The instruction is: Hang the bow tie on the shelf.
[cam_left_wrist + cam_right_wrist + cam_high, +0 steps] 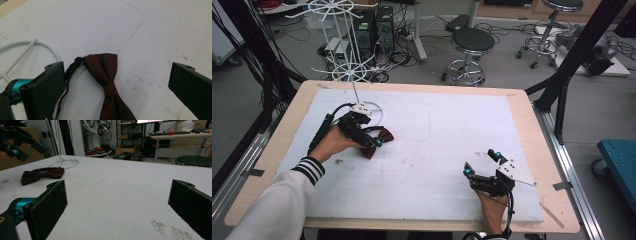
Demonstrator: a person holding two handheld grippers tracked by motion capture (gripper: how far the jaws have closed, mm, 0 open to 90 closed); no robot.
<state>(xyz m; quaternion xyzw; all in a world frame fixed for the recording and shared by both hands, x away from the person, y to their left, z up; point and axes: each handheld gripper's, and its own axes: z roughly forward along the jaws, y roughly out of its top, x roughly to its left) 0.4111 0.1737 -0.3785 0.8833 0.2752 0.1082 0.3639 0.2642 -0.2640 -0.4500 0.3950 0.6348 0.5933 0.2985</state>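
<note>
A dark red bow tie lies flat on the white board, left of centre. In the left gripper view the bow tie lies between the two black jaws, its thin black strap running beside the left jaw. My left gripper hovers open just over it, held by a hand in a striped cuff. My right gripper stands open near the front right of the board, nothing between its jaws. From the right gripper view the bow tie lies far to the left, with the left gripper above it.
A white wire rack stands at the back left, its ring base just behind the bow tie. The white board covers most of the wooden table. Stools and cables stand on the floor beyond.
</note>
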